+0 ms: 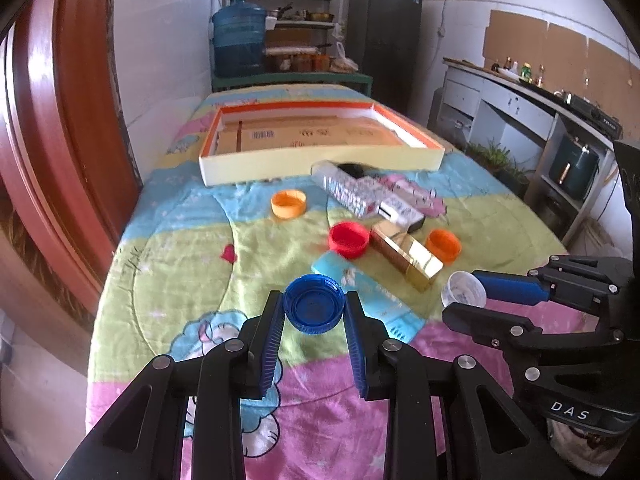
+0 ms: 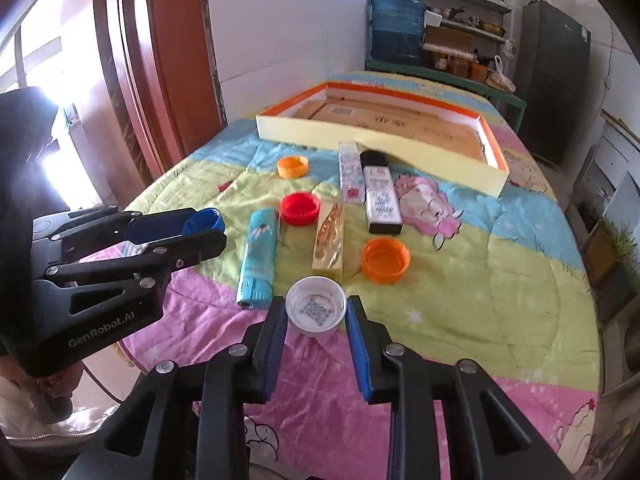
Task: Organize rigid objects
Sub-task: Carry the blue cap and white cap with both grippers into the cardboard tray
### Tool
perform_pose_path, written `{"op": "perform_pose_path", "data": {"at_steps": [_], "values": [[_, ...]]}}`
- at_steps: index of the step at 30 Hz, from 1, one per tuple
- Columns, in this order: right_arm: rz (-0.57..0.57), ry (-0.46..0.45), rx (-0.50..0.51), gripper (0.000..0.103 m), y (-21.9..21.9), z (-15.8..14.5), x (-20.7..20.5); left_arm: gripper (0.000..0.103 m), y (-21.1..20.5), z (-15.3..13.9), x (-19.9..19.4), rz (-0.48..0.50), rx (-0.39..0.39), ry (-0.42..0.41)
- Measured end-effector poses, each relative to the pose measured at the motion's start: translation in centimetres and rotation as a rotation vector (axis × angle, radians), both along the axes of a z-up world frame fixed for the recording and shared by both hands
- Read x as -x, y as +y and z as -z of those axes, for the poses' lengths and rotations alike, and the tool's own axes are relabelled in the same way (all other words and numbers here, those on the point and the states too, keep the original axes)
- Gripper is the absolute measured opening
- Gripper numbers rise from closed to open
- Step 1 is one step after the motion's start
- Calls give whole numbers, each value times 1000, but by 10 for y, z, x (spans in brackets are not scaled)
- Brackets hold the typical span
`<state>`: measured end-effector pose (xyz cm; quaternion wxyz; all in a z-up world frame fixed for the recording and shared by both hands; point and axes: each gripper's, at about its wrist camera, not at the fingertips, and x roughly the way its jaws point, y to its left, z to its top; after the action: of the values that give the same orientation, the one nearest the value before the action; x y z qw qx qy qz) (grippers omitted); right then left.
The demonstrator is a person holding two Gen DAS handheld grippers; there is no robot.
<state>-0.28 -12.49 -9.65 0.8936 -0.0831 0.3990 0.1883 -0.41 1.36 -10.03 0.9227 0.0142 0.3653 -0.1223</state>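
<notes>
My left gripper [image 1: 314, 310] is shut on a blue cap [image 1: 314, 308] and holds it above the quilt; it also shows in the right wrist view [image 2: 202, 222]. My right gripper [image 2: 317, 308] is shut on a white cap [image 2: 316, 305], seen from the side in the left wrist view [image 1: 464, 290]. On the quilt lie a red cap [image 2: 300, 209], two orange caps [image 2: 293, 166] [image 2: 386, 260], a light blue lighter [image 2: 258, 256], a gold box [image 2: 330, 236], a clear patterned box [image 2: 350, 176] and a white and black box [image 2: 380, 200].
A shallow box lid with orange rim [image 2: 494, 148] lies at the far end of the table, cardboard inside. A wooden door [image 2: 160, 60] and wall are at the left. A water jug [image 2: 396, 28], shelves and a fridge [image 2: 552, 60] stand behind.
</notes>
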Motion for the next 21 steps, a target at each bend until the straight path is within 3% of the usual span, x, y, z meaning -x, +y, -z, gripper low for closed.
{"op": "perform_pose_path", "data": {"at_steps": [10, 21], "values": [[15, -62, -52, 30, -14, -40, -17, 31, -10, -43, -18, -1, 5, -74], [45, -120, -58, 30, -35, -77, -57, 31, -6, -83, -77, -44, 20, -85]]}}
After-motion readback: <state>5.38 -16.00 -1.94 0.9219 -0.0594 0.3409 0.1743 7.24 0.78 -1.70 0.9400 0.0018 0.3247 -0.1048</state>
